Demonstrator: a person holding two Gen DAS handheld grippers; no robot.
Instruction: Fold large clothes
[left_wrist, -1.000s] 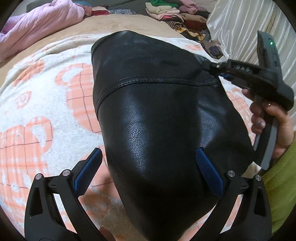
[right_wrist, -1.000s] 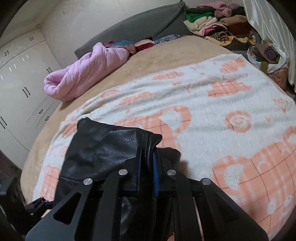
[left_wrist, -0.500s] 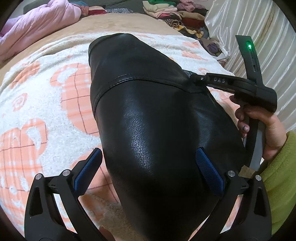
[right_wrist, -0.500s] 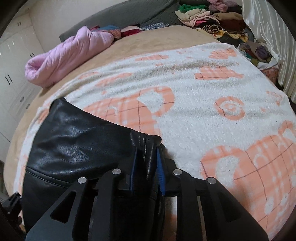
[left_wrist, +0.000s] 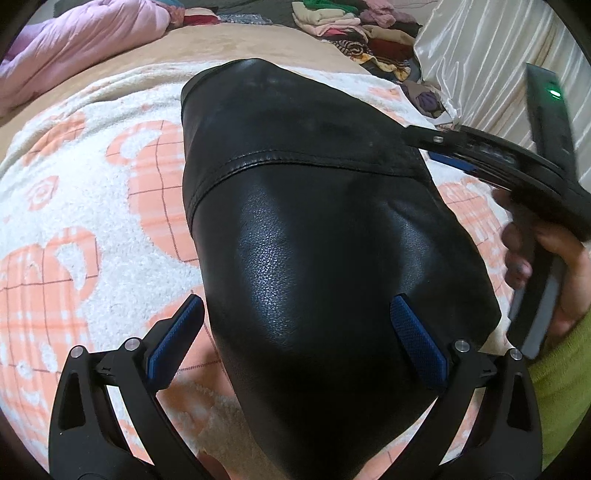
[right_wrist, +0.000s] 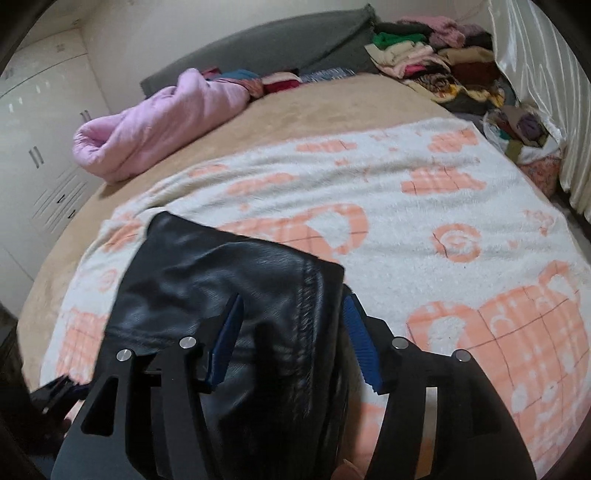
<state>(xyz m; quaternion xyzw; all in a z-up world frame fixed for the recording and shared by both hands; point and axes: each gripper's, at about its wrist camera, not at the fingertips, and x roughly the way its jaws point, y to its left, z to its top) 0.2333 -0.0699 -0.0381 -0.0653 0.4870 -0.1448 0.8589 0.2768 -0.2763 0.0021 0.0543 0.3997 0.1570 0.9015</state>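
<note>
A folded black leather garment (left_wrist: 314, 229) lies on a white and orange blanket (left_wrist: 92, 192) on the bed. My left gripper (left_wrist: 295, 332) is open above its near end, one blue pad off the left edge, the other over the leather. In the right wrist view the same leather garment (right_wrist: 221, 280) has its stitched corner between the fingers of my right gripper (right_wrist: 291, 325). Its jaws are opening and the blue pads stand clear of the leather. From the left wrist view the right gripper (left_wrist: 436, 146) sits at the garment's far right corner, held by a hand (left_wrist: 546, 258).
A pink quilt (right_wrist: 159, 122) lies rolled at the far left of the bed. A pile of clothes (right_wrist: 436, 62) sits at the far right by a white curtain (right_wrist: 535, 74). A grey headboard (right_wrist: 258, 48) and white cupboards (right_wrist: 33, 129) stand behind. Blanket (right_wrist: 461, 240) spreads to the right.
My right gripper's jaws have gone from shut on the garment's corner to spread apart, letting it go. The gripper has also drawn back slightly. The left gripper has stayed where it was, open.
</note>
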